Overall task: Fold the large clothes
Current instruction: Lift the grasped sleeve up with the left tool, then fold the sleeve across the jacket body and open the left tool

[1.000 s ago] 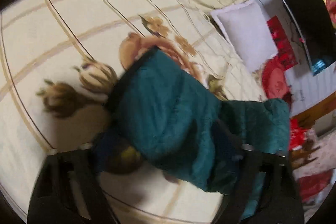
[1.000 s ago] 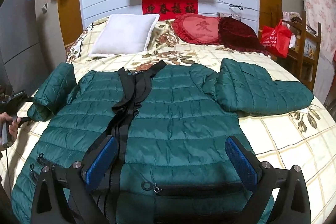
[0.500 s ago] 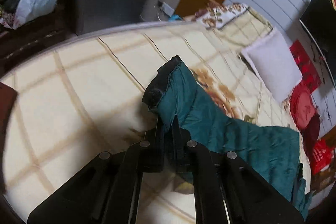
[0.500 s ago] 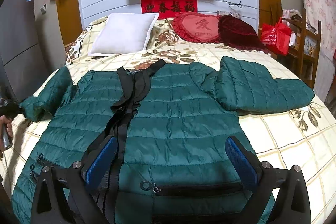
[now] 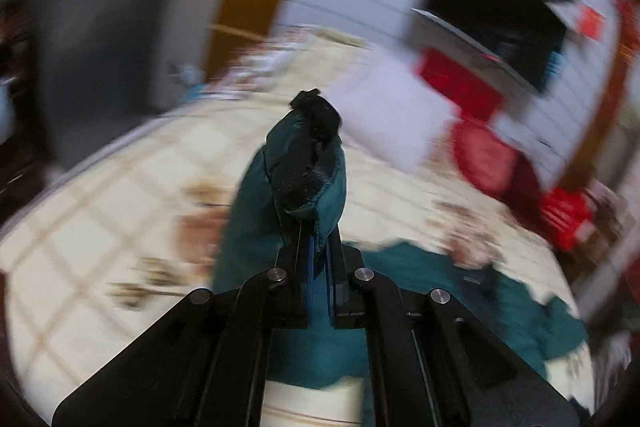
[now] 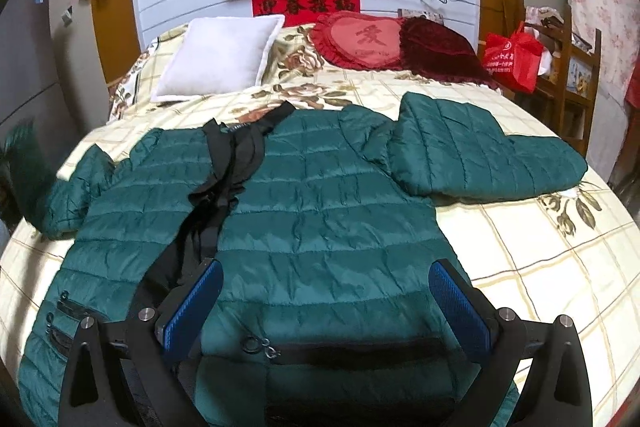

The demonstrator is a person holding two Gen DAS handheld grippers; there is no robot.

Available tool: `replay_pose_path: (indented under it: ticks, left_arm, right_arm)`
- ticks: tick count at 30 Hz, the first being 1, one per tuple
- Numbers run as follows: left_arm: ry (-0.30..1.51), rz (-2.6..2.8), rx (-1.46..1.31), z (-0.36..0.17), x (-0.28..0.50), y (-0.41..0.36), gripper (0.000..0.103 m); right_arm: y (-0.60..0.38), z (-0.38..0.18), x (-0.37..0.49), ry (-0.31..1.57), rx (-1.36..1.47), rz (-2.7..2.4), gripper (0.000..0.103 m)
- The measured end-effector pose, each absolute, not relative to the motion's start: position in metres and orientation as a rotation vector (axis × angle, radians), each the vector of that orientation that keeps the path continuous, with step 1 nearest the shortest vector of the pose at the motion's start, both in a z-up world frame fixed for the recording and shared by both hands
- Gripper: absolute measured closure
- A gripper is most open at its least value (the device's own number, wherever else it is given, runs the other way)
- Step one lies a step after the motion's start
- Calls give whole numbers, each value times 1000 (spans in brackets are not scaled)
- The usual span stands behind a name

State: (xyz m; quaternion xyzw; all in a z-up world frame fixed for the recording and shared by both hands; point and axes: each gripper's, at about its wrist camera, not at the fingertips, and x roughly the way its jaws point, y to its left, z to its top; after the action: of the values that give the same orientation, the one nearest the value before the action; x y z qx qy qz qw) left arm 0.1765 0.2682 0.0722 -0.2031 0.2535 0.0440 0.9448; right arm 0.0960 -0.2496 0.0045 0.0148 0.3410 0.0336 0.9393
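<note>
On the flowery bed (image 6: 520,247), our left tool (image 5: 319,267) pinches the green puffy jacket's (image 6: 320,219) sleeve cuff (image 5: 308,163); our right tool (image 6: 326,301) hangs spread wide. Next we lay the sleeve across the jacket's front.

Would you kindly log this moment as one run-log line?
left gripper: shut on sleeve cuff, lifted | right gripper: open above green puffer jacket | bed

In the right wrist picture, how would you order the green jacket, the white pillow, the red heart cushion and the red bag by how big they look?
1. green jacket, by far the largest
2. white pillow and red heart cushion: they look about alike, so I won't rank them
3. red bag, the smallest, though it sits far from the camera
</note>
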Motion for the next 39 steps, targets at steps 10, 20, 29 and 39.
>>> replay_pose_path:
  ticks: [10,20,29,39]
  left_arm:
    - [610,-350,-375,73,236,60,100]
    - [785,-540,-401,23,292,-87,100]
    - [872,-574,-401,-30,301,-113,100]
    - [958,-595,-424,-48,302,-109,99]
  right_arm:
    - [-282,-11,104,795,7,-77,1]
    - [-322,-15,99,830,87,-93,1]
    - [-340,-21,99,867,136,-94,1]
    - [-338,-16,100,844,128,-119,1]
